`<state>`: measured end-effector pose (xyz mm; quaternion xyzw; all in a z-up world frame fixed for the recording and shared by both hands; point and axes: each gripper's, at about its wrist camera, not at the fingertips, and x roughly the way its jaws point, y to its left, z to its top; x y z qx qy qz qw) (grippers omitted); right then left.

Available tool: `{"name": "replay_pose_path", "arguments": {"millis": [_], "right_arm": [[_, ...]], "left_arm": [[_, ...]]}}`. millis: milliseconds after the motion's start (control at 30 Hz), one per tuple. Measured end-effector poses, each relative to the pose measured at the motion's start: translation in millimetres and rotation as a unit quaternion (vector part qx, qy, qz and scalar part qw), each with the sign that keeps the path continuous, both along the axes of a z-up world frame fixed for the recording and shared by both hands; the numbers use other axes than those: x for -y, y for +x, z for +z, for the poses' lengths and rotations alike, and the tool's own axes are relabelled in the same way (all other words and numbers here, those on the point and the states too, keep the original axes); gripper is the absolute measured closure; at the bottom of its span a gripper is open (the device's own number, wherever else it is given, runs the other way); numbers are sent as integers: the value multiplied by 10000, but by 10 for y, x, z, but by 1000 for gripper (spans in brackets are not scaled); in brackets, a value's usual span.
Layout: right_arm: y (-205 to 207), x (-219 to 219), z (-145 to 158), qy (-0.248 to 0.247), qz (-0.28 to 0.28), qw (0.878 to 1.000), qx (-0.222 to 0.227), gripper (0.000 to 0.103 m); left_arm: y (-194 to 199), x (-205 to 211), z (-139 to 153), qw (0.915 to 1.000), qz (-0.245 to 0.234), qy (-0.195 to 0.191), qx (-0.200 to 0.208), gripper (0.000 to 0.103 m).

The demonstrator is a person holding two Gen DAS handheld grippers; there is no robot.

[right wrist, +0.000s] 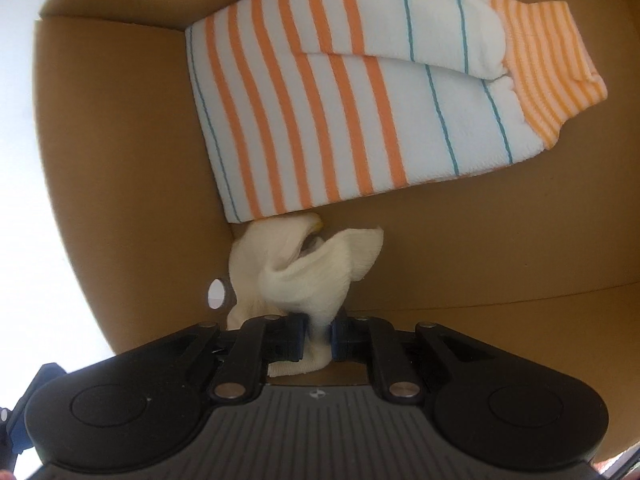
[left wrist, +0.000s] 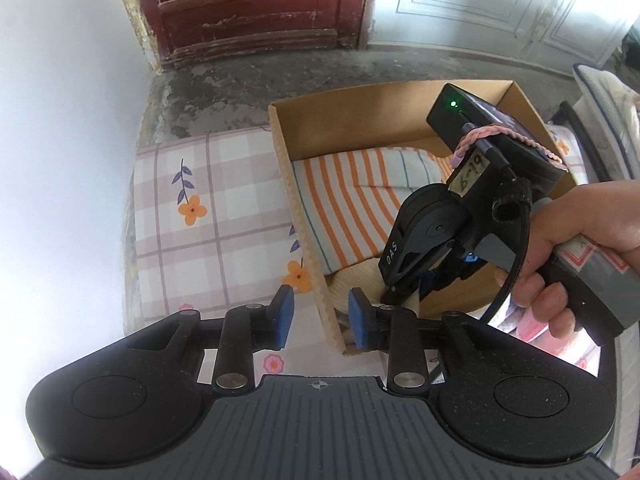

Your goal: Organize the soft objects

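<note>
Right tongs (right wrist: pixel 319 334): pads nearly together, pinching a cream sock (right wrist: pixel 304 268) low inside the cardboard box (right wrist: pixel 120 140). The sock hangs onto the box floor, just near of a folded orange-striped garment (right wrist: pixel 320 100) lying toward the far wall.

Left tongs (left wrist: pixel 321 318): partly spread, straddling the box's near-left wall (left wrist: pixel 308 248) without clamping it. The box rests on a checked floral bedsheet (left wrist: pixel 208 216).

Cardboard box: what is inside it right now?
Inside the box lie a folded striped garment and a cream cloth, which the right gripper pinches. The garment covers the floor beneath it; the gripper body hides the near corner.
</note>
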<state>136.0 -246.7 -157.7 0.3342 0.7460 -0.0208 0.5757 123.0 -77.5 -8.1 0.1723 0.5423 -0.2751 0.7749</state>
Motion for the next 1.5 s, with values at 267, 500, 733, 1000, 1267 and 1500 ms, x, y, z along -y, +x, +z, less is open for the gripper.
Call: {"name": "replay_pose_path", "arguments": {"millis": [267,500,733,1000,1267,1500], "right_arm": [[-182,103,125,113,-554,9976,406,39],[-512,264,459,224,-1177,9851,1233,37],[-823,528,970,272,-1672,9588,2282,37],[-1804,690,1447,96,-1947,9388,2841,37],[-2423,595,1168,-196,-2160,9487,2301,37],[-2357,604,1105,-572,-1990,9439,2573,38]], "left_arm": [[47,-155,91,9986,404,-328,-49,63],[52,-275,210,9952,768,-596,-142,61],[-63,-332,310,9933,899,-705,-186,61],[-457,-216,216,9956,534,-534,-552,59],[-944,117,-280,9946,-233,35,-1013,59],[-1110,476,-417,9952,-819,127,-517,59]]}}
